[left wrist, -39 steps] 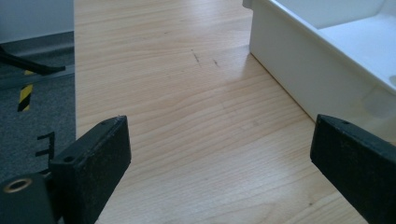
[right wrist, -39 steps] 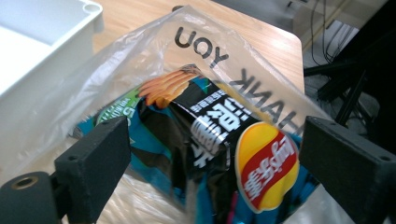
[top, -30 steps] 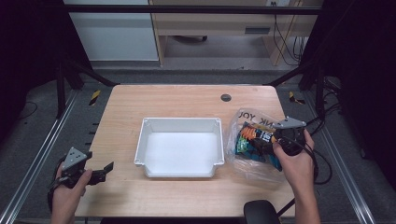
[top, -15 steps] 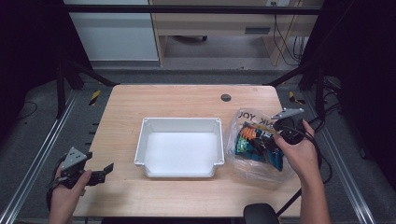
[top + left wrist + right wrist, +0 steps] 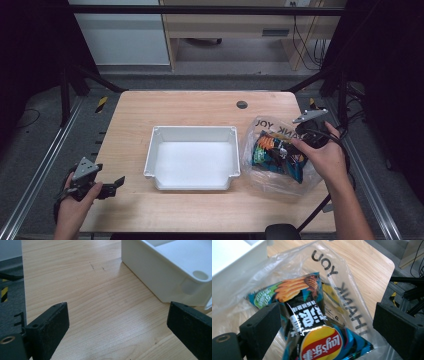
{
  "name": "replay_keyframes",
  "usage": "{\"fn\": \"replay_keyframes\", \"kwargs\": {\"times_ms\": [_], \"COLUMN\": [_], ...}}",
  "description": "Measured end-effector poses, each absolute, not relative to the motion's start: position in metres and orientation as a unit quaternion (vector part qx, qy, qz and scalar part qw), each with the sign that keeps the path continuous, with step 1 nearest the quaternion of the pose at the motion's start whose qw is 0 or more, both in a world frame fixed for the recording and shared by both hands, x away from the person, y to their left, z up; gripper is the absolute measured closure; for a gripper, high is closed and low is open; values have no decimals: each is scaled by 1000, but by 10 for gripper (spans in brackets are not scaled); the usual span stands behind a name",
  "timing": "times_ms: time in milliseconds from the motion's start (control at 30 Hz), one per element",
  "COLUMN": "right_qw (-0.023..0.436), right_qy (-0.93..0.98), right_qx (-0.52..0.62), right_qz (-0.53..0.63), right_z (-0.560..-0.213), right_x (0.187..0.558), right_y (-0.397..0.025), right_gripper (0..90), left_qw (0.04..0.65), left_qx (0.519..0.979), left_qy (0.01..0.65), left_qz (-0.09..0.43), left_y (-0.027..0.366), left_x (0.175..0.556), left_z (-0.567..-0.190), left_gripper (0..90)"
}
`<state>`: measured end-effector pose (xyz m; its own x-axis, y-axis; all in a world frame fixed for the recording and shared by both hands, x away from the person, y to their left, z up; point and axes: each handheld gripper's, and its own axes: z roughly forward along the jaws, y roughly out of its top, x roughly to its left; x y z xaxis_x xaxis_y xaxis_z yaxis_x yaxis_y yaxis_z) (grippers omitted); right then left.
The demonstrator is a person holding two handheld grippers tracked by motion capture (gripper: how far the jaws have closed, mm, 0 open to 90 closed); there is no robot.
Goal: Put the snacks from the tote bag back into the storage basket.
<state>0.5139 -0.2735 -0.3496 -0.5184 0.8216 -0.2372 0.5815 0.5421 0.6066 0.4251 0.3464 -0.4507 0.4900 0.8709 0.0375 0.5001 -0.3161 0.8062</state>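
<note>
Two grippers here, and they're doing very different things. Lower left of the high view, the left gripper just sits near the table's front edge, well apart from everything. Its own view has the jaws spread wide over bare wood, nothing between them, with the white bin's corner off at the upper right.

Middle of the high view, that white bin looks empty, only a clean white floor.

Right side is where the action is. The right gripper is poking into the clear plastic bag with the "THANK YOU" print, and its jaws stand wide apart on either side of a blue chip packet. In the right gripper view the packet sits between the jaws at bottom center, inside the bag, with at least one more snack pack tucked behind it.

My take: go for the crimped end of the packet instead of the puffy middle, and make sure the jaws close on the packet alone. That thin film could easily get pinched too and drag the whole bag along.
</note>
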Motion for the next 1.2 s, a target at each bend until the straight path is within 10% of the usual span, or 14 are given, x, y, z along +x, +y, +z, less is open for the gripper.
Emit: {"fn": "replay_keyframes", "kwargs": {"times_ms": [1200], "right_qw": [212], "right_qy": [880], "right_qx": [338], "right_qz": [258], "right_z": [-357], "right_x": [541], "right_y": [-279], "right_gripper": [89], "left_qw": [341], "left_qx": [787], "left_qy": [439], "left_qz": [269], "left_y": [344], "left_x": [411], "left_z": [-469], "left_gripper": [42]}}
